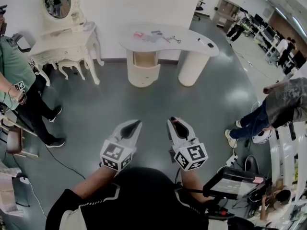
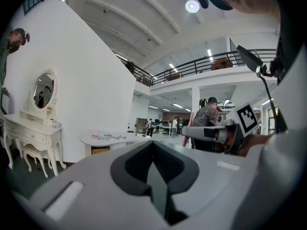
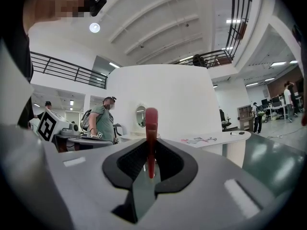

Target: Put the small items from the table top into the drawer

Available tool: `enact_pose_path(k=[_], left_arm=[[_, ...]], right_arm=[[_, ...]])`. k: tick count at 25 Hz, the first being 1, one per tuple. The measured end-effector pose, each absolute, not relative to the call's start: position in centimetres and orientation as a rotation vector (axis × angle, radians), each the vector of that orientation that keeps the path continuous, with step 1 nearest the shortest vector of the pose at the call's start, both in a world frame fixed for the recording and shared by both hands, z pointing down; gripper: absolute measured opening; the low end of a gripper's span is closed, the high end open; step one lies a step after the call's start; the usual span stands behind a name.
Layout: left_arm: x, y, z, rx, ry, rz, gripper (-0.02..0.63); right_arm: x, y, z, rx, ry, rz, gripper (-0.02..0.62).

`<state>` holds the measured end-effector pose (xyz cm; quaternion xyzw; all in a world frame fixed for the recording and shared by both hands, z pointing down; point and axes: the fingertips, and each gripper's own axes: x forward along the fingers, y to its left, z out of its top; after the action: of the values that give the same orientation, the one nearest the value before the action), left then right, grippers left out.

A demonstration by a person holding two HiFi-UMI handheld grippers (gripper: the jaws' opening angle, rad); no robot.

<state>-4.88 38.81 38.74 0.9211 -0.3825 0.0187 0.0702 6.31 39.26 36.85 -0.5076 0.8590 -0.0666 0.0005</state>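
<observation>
Ok so the closest worry is the right tool [image 3: 151, 145]. It's pinched on a thin red stick [image 3: 151, 126] that pokes out past the tips, so only the lower part looks clamped. My guess is any bump or quick swing could twist it or drop it onto the floor. The left tool [image 2: 153, 147] is closed with nothing in it, so it'd have to open before it's any use as a catcher.

Both tools sit at the bottom middle of the head view, well apart from the bench [image 1: 194, 46] up at the top middle. That's a lot of open floor to cross. A dark cable [image 1: 61, 162] snakes along the lower left and there's a clutter of gear at the lower right, so drifting either way is a trip risk. One bystander [image 1: 19, 80] stands at the left edge and another [image 1: 280, 102] leans in from the right, both near the route.

Far end: the small items [image 1: 154, 35] lie flat on the bench top, and flat things tend to skate away from a sloppy pinch. The drawer [image 1: 144, 72] seems to be in the left pedestal. Can't tell if it's open enough, so the stick could land on its front edge instead.
</observation>
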Motion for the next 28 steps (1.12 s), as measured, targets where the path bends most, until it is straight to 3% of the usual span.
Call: enact_pose_path(k=[15, 28], left_arm=[[-12.3, 37.1, 39.2, 2.772, -1.137, 0.021, 0.000], [-13.1, 32.2, 40.2, 2.727, -1.180, 0.009, 0.000]], right_arm=[[-0.7, 37.9, 36.5, -1.623, 2.707, -0.180, 0.055], [-1.5, 33.0, 37.8, -1.585, 2.711, -0.229, 0.055]])
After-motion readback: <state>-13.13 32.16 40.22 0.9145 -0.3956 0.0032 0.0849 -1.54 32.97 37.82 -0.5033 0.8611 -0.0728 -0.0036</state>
